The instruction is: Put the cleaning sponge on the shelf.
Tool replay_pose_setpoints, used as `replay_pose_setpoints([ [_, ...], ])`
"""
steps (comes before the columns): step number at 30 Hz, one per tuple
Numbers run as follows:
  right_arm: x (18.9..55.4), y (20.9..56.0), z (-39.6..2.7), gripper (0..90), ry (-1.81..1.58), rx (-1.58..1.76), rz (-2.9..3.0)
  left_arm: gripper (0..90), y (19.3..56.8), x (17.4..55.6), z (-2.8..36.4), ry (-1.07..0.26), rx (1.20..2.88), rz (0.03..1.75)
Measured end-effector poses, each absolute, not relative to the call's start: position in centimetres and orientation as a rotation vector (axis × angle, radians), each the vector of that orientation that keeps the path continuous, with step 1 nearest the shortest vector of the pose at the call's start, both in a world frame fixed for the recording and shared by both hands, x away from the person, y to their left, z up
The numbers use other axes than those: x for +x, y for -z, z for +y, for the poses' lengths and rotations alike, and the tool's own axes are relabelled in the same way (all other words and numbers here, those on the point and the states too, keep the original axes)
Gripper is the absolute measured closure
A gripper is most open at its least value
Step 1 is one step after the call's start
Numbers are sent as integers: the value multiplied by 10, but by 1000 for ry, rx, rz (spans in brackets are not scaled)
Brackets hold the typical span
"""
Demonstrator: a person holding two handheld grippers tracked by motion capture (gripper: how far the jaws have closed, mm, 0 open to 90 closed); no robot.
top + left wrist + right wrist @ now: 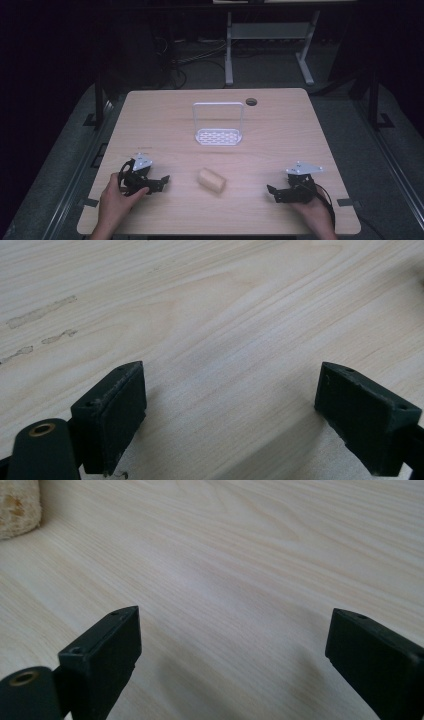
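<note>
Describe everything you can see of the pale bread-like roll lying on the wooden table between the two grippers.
The pale beige, bread-like roll is a short, stubby cylinder with rounded ends and a soft, slightly rough-looking surface. It lies on its side, angled across the light wooden table, near the front edge. In the right gripper view its end looks porous, with a small brownish spot. It appears whole. It rests on the table alone; the white wire rack stands apart behind it.

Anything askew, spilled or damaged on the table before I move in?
Nothing stands out. The pale tan bread-like roll lies intact on the light wooden table, apart from the upright white perforated rack. A few faint smudges mark the wood.
</note>
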State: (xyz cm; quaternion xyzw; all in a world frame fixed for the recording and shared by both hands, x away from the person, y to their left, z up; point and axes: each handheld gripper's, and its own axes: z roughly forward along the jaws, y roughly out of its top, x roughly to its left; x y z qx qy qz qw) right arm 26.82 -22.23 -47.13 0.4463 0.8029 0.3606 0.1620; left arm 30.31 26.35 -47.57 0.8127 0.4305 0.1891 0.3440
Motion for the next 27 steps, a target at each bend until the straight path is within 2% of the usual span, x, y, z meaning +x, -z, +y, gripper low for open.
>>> replay_pose_setpoints([
  [27, 283, 459, -200, 76, -1077, 1190, 2355, 126, 476, 303, 263, -492, 2112, 1117],
])
